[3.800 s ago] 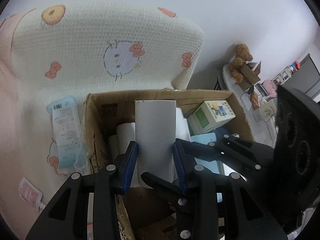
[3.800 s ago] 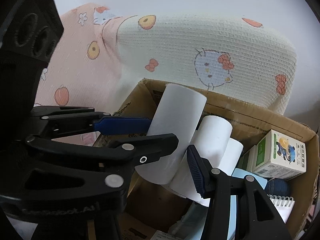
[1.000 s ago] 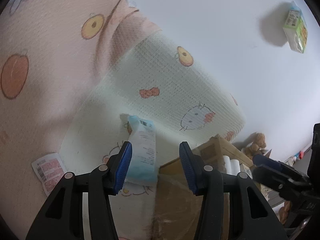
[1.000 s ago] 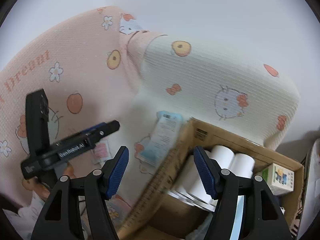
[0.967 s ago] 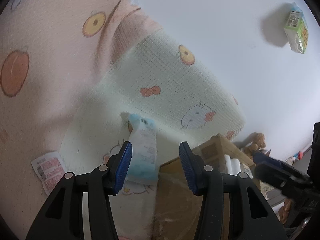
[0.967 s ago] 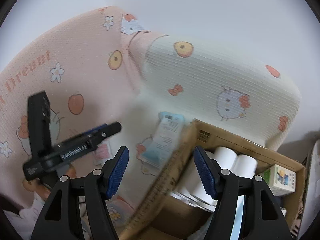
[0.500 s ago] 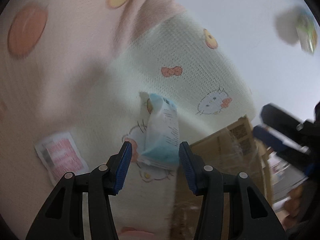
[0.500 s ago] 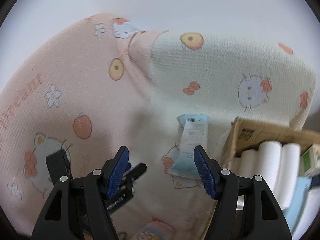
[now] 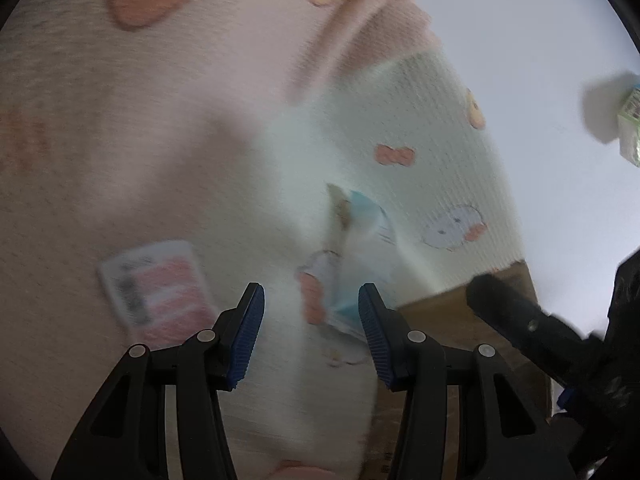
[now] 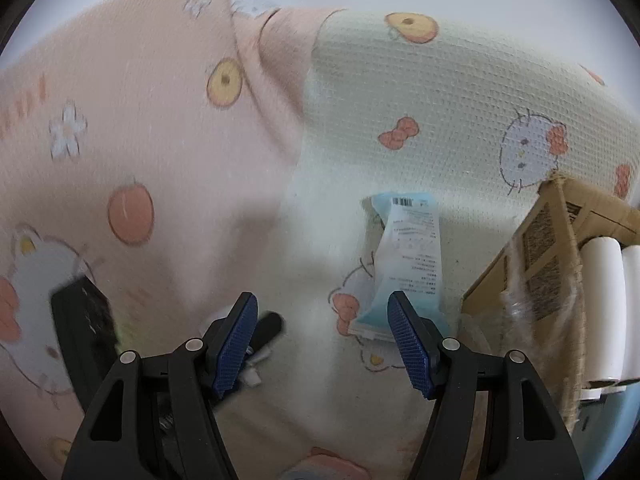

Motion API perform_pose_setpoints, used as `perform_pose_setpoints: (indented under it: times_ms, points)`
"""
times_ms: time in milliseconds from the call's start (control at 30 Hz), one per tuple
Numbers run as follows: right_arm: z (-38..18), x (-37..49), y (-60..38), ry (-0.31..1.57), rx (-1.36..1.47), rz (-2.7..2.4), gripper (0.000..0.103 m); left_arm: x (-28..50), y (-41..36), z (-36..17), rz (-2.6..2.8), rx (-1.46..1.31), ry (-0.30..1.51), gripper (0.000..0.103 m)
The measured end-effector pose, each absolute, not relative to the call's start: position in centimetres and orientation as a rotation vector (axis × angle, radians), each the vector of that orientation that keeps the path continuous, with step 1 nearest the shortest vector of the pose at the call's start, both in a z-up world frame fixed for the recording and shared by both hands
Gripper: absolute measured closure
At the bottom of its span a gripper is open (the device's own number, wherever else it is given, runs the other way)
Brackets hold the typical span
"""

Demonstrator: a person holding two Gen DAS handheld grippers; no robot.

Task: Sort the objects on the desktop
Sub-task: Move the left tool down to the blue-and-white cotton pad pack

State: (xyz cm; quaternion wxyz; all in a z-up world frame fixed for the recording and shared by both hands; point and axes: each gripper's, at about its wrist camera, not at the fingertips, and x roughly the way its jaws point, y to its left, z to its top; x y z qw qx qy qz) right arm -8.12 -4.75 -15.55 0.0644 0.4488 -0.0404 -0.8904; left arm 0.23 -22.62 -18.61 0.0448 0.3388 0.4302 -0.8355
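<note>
A light blue and white packet [image 10: 408, 264] lies on the cream blanket, left of the cardboard box [image 10: 552, 240]. My right gripper [image 10: 322, 344] hangs open above the blanket with nothing between its fingers; the packet's lower end sits just past its right fingertip. In the blurred left wrist view the same packet [image 9: 356, 264] lies just beyond my left gripper [image 9: 310, 332], also open and empty. A pink and white packet [image 9: 158, 288] lies to its left. The right gripper's black body [image 9: 528, 332] shows at the right over the box [image 9: 452, 312].
White paper rolls [image 10: 608, 304] lie in the box. The left gripper's black body [image 10: 86, 332] shows at lower left in the right wrist view. A pink printed blanket [image 10: 140, 128] covers the left side. A green and white carton [image 9: 630, 128] sits far right on the white surface.
Both grippers have moved down and left, away from the box toward the packets on the blanket. The pink packet and blue packet now appear closer. Neither gripper has changed its opening.
</note>
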Motion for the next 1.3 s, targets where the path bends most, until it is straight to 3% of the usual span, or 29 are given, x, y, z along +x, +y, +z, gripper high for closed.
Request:
perform_pose_setpoints:
  times_ms: [300,533,833,933,1067,1300]
  points:
    - [-18.8,-8.4,-5.8,0.089,1.351,-2.802,0.038,-0.5,-25.2,-20.0,-2.548,1.040,1.390,0.050]
    - [-21.3,-8.7,-5.6,0.208,1.410,-2.842,0.038,-4.9,-24.2,-21.3,-2.623,1.290,1.390,0.050]
    - [-23.1,-9.6,-4.8,0.205,1.511,-2.948,0.038,-10.3,-23.0,-22.9,-2.603,1.542,1.420,0.050]
    - [-23.7,-10.0,-4.8,0.187,1.534,-2.950,0.038,-12.2,-22.1,-23.3,-2.625,1.677,1.358,0.045]
    - [-24.6,-10.8,-4.1,0.129,1.583,-2.957,0.038,-14.2,-21.7,-24.3,-2.603,1.866,1.432,0.043]
    - [-26.1,-11.8,-3.8,0.089,1.648,-2.968,0.038,-16.2,-23.1,-25.0,-2.538,1.778,1.572,0.043]
